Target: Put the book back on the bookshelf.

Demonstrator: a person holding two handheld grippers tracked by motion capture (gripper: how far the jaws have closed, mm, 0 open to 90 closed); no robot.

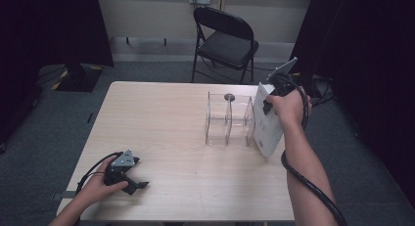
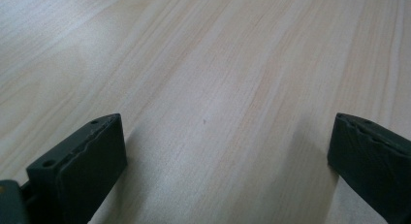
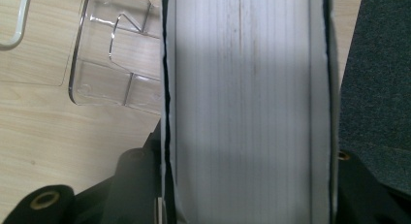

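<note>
High view: at a pale wooden tabletop [image 1: 186, 138], a person's right hand [image 1: 288, 106] holds the right gripper [image 1: 270, 104] clamped on a thick white book [image 1: 266, 125], which stands tilted with its lower corner on the tabletop at about 3 o'clock from centre. Just beside the book, toward 9 o'clock, stands a clear acrylic organizer [image 1: 229, 119] with upright dividers; a small dark knob [image 1: 229, 97] shows at its far rim. A black folding chair [image 1: 225, 40] stands on the floor at 12 o'clock, beyond the tabletop. At 7 o'clock the left hand [image 1: 100, 187] rests on the tabletop with the left gripper [image 1: 139, 185], well apart from book and organizer.

Right gripper view, looking along the tool, shows what the overhead angle cannot: the book's [image 3: 247, 103] white page edges, streaked with faint brown marks, run between the two black jaws, whose pads press on either cover. The organizer's [image 3: 114, 64] clear wall lies at 10 o'clock from the book, close alongside; whether they touch cannot be told.

Left gripper view shows the left gripper's [image 2: 228, 151] jaws spread wide over bare wood grain [image 2: 208, 64], with nothing between them.
</note>
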